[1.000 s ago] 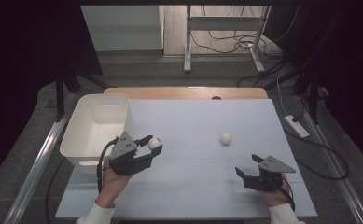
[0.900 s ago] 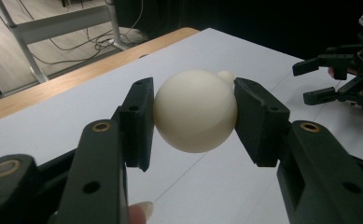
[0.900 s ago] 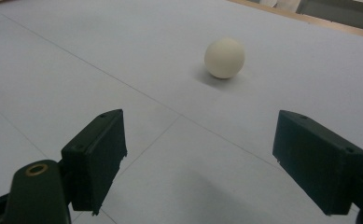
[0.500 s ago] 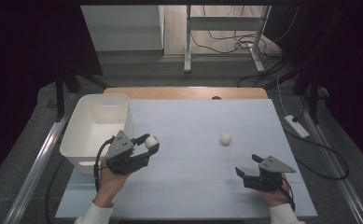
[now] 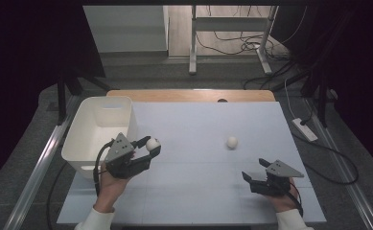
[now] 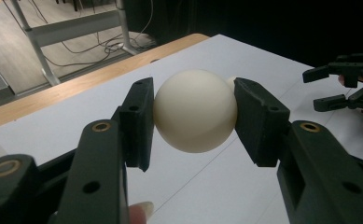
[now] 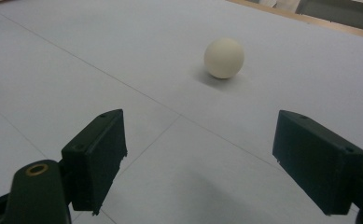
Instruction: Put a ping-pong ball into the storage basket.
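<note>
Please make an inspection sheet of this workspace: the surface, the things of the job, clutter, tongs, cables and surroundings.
Surface: pale table with a wooden strip along its far edge.
Job's things: one white ball clamped in the left tongs; a second ball lying free on the table; white bin at the table's left edge, nothing seen inside.
Clutter: nothing seen.
Tongs: left tongs shut on a ball, beside the bin; right tongs open, nothing between them, facing the free ball.
Cables: black cable trailing from the left tongs; loose wires on the floor beyond.
Surroundings: metal frame legs, power strip on the floor at right.
</note>
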